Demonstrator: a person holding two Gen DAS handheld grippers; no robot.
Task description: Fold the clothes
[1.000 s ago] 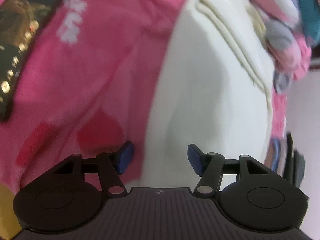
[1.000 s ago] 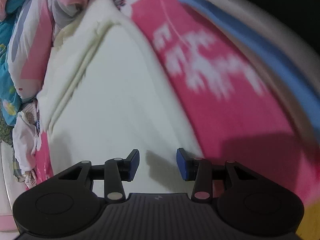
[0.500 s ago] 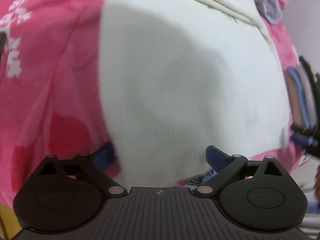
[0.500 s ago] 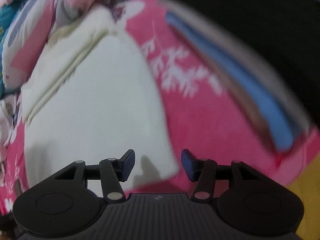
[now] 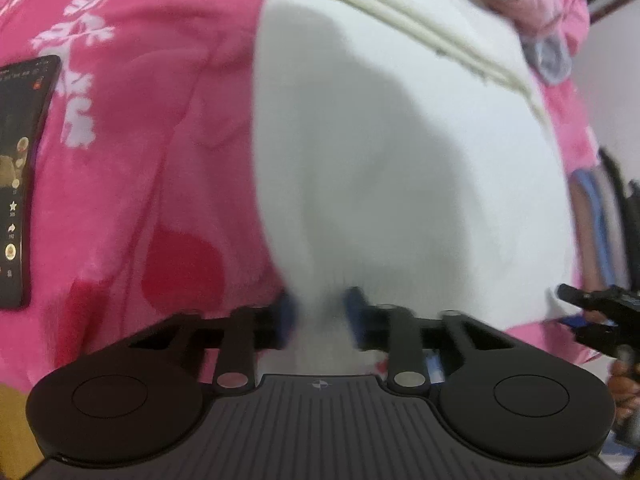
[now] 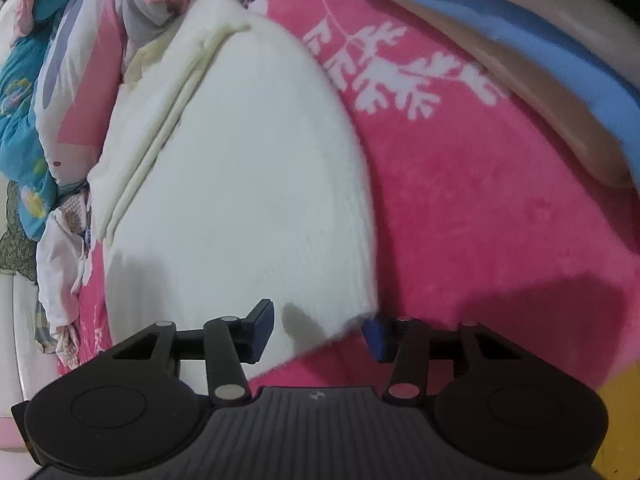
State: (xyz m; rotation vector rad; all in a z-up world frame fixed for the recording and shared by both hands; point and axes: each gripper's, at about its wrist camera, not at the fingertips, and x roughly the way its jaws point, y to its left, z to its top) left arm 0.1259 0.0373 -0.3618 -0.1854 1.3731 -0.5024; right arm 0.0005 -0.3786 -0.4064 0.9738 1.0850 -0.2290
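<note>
My left gripper (image 5: 320, 314) has its blue pads (image 5: 354, 300) pinched on the near hem of the white knit garment (image 5: 400, 152), which spreads ahead of it over the pink blanket (image 5: 160, 140). The garment's cream ribbed edge (image 5: 420, 28) lies at the far end. Off to my left, a phone (image 5: 20, 184) rests on the blanket, screen lit. To the right, near the garment's corner, I can see the right gripper (image 5: 592, 312) and fingers of the hand (image 5: 624, 384) holding it.

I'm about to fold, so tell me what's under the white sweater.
The white sweater lies on a pink floral blanket, which shows all around it. Anything directly beneath the sweater is covered. The left gripper pinches its near edge.
</note>
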